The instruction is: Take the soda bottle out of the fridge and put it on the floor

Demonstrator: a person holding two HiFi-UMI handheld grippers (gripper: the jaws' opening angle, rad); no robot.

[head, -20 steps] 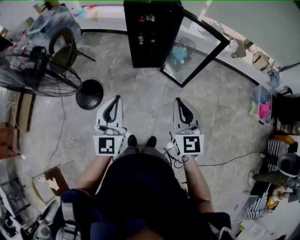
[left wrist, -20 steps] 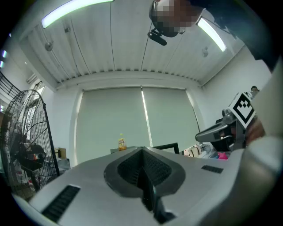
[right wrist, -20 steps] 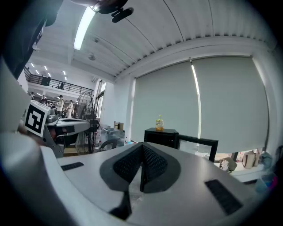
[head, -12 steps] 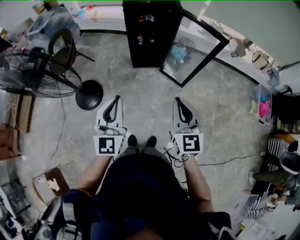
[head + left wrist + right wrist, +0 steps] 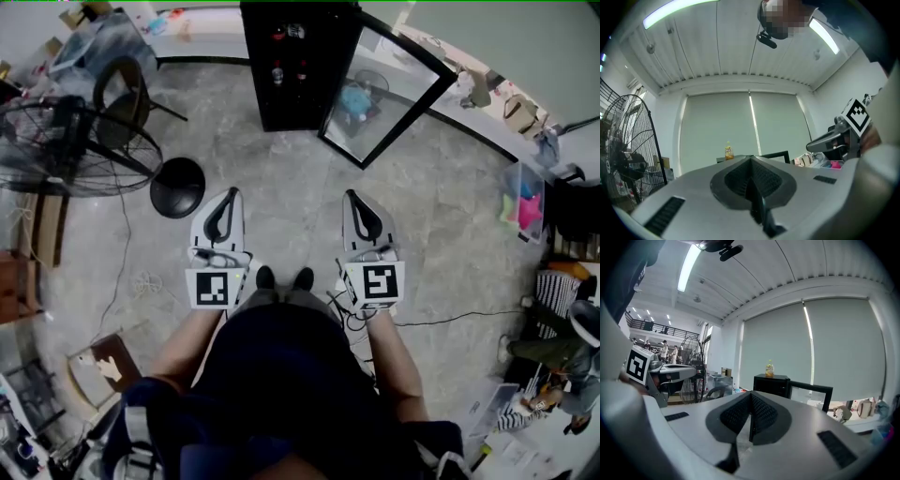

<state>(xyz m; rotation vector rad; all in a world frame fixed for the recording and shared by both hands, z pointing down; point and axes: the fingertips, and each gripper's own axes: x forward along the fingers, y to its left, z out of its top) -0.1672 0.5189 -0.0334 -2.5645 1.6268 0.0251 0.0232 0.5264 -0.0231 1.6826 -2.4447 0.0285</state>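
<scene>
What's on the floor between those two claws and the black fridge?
Nothing: the head view shows bare grey floor between the left claw, the right claw and the fridge, whose glass door stands open.

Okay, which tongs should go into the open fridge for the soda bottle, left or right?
Probably the left tongs: bare floor lies between them and the fridge opening. The right tongs point at the edge of the open glass door. Both are shut and empty.

Grey marbled floor (image 5: 281,187) under me; big standing fan (image 5: 66,150) and dark chair (image 5: 127,98) to my left; pale blinds (image 5: 843,348), strip lights (image 5: 689,266) overhead.
</scene>
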